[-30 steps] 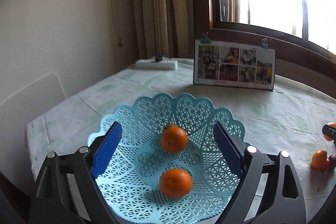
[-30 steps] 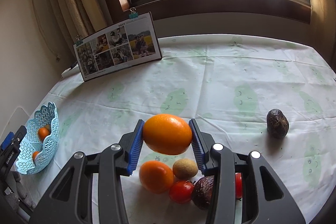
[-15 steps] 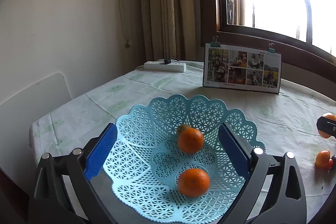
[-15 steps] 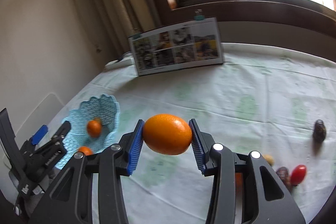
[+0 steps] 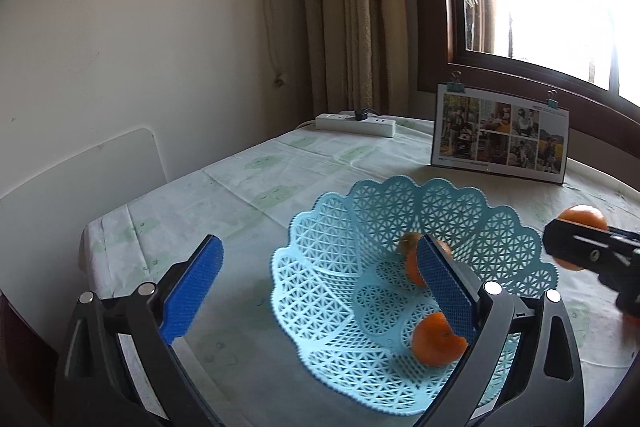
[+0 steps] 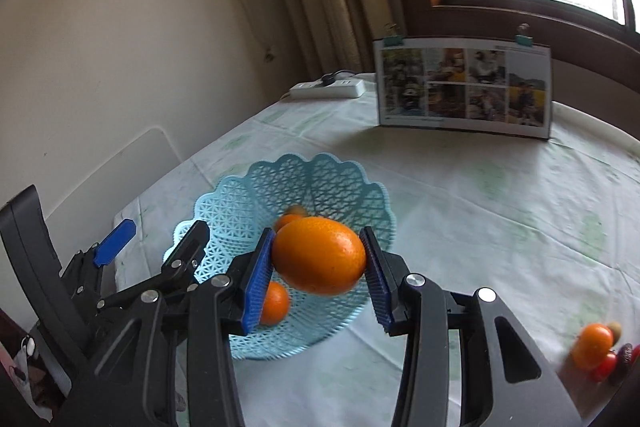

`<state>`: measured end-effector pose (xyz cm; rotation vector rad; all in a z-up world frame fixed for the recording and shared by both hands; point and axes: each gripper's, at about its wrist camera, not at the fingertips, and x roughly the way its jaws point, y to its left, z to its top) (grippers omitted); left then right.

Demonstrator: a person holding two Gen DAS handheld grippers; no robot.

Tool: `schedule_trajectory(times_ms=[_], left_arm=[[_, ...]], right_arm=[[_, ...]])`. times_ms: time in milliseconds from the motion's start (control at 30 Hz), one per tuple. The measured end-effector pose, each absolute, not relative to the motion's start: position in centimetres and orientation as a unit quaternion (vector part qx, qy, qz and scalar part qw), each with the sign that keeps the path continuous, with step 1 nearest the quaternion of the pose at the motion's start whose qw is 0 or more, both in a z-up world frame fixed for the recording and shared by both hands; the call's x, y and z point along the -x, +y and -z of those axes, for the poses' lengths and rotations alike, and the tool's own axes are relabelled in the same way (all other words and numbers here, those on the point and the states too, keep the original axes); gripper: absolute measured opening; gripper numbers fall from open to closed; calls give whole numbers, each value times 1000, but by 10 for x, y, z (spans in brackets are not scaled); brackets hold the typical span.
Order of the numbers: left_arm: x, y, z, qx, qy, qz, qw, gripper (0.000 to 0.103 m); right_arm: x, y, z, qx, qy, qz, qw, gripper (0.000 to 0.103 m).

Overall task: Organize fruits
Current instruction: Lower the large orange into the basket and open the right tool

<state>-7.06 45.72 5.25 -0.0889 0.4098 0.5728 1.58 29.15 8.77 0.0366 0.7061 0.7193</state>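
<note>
1. Bench (image 6: 460,211) under a pale green-print cloth; photo board (image 6: 464,87) stands at the far side, power strip (image 6: 328,89) far left
2. Blue lattice basket (image 6: 240,203) on the bench, left of centre; two small oranges inside, one at the far side (image 5: 416,267), one near (image 5: 434,343)
3. Left tongs (image 5: 320,291) spread wide, empty; right pad over the basket, left pad outside its left rim
4. Right tongs (image 6: 318,267) clamped on a large orange (image 6: 320,255), held above the basket's near right rim
5. Loose fruit cluster (image 6: 598,347) on the bench, near right, well apart from the basket
</note>
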Motion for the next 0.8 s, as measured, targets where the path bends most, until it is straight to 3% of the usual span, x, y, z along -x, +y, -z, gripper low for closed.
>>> schedule_trajectory(times_ms=[533,700,800], left_arm=[[72,475,-49,61,215,-294,929,100],[68,463,-54,54,213,-283,934,100],[63,453,-59,52,213,-271,937,100]], right_arm=[[-21,304,-78,-30,346,-342,873,45],[-26,274,-77,-51,340,-304,888,57],[-32,255,-73,-60,344,-280,894,58]])
